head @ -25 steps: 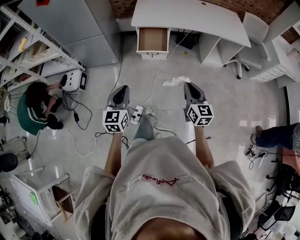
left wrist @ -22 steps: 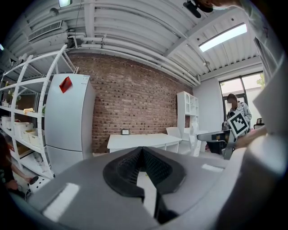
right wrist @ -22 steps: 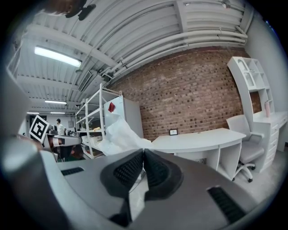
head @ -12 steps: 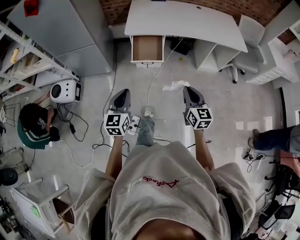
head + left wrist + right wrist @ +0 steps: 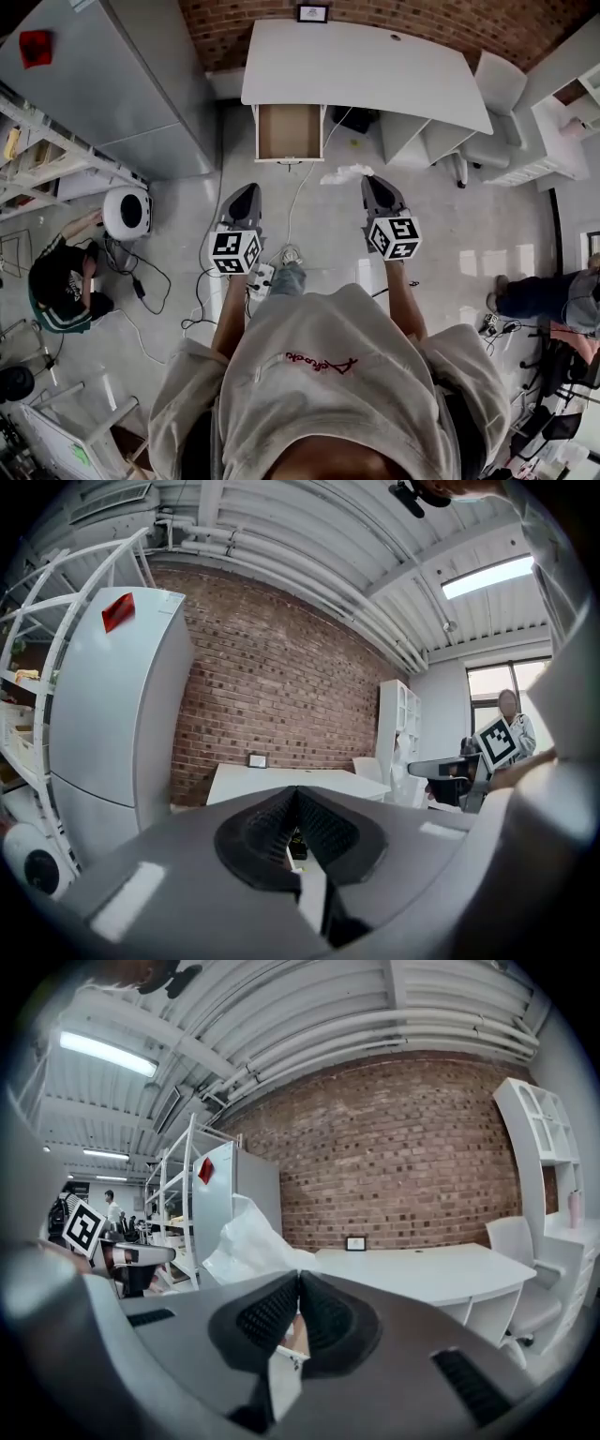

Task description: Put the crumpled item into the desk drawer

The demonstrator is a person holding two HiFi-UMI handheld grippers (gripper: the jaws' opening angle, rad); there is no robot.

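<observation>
In the head view, the right gripper (image 5: 371, 181) has its jaws pinched together on the crumpled item (image 5: 345, 173). The item is a white wad that sticks out from the jaw tips toward the person's left. The open desk drawer (image 5: 289, 131) lies ahead of this gripper and to its left, under the left end of the white desk (image 5: 366, 66). The left gripper (image 5: 246, 192) sits almost straight in line with the drawer and about as near to it (though it carries nothing).

In the left gripper view, the jaws meet with nothing between them. The desk stands ahead against the brick wall (image 5: 281, 686).

In the right gripper view, the jaws are clamped on the wad, which billows up and to the left of the tips. The desk top spreads ahead and to the right, and the drawer cannot be made out here. By this layout, the coming move is a carry forward and leftward until the wad hangs over the drawer's open box.
</observation>
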